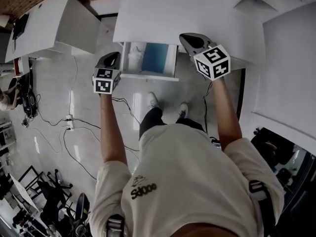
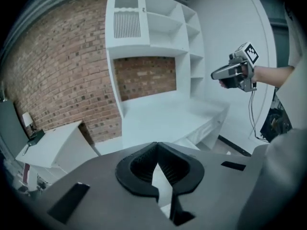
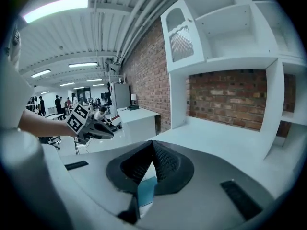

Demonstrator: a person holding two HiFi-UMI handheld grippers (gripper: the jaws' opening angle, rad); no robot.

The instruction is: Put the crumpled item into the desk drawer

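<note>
In the head view the white desk's drawer (image 1: 148, 76) stands pulled out, its bottom blue. A pale crumpled-looking item (image 1: 134, 58) lies in the drawer's left part. My left gripper (image 1: 112, 57) hovers just left of the drawer, its jaws shut with nothing between them (image 2: 156, 147). My right gripper (image 1: 185, 37) is held over the desk edge right of the drawer. Its jaw tips meet, empty (image 3: 152, 145), and the blue drawer bottom (image 3: 146, 190) shows below them. Each gripper shows in the other's view: the right gripper (image 2: 214, 75) and the left gripper (image 3: 110, 134).
The white desk (image 1: 197, 9) carries a shelf hutch (image 2: 144, 37) against a brick wall (image 2: 57, 71). A second white desk (image 1: 54, 21) stands to the left. Cables and a power strip (image 1: 69, 123) lie on the floor beside the person's feet (image 1: 153, 101). People sit far off (image 3: 100, 114).
</note>
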